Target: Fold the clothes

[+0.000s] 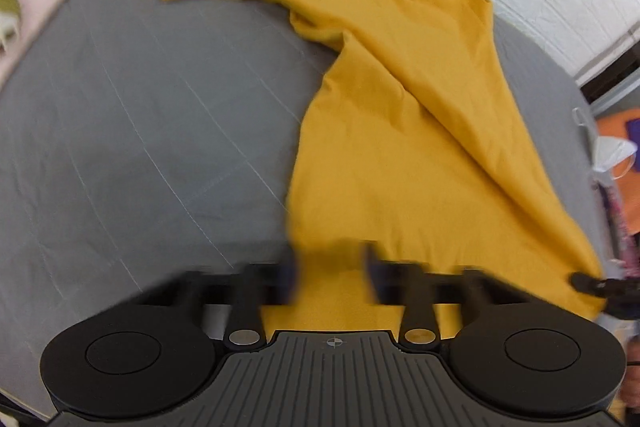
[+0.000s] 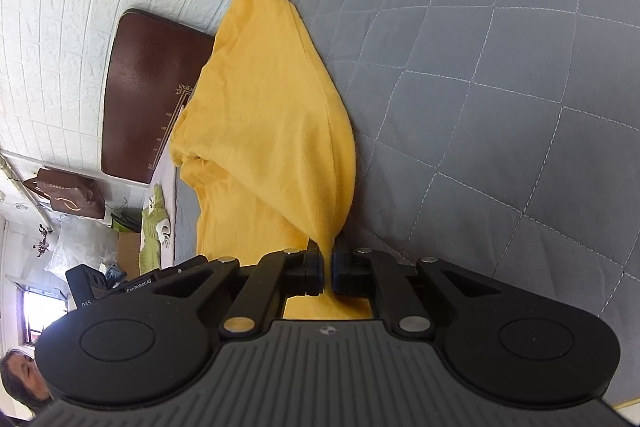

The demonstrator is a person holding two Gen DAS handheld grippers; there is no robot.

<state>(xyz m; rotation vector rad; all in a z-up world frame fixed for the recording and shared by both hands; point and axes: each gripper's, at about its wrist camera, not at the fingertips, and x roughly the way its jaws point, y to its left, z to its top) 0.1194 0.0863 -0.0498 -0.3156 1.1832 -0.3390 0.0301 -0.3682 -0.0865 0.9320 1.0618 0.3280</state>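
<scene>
A yellow shirt [image 1: 400, 107] lies crumpled on the grey quilted bed cover [image 1: 140, 107], one sleeve stretched toward the far left. My left gripper [image 1: 332, 267] is down at the shirt's near hem. Its fingers are blurred and stand apart, with yellow cloth between them. In the right wrist view, my right gripper [image 2: 328, 267] is shut on a pinched corner of the shirt [image 2: 272, 107], which rises in a taut fold from the pads. That same grip shows at the right edge of the left wrist view, right gripper [image 1: 588, 283].
A white brick-pattern wall [image 2: 60, 27] and a brown headboard [image 2: 148, 95] border the bed cover [image 2: 480, 107]. A green item [image 2: 154, 227] lies past the bed's edge, near a brown bag [image 2: 68, 199]. A person's head [image 2: 20, 375] shows at the lower left.
</scene>
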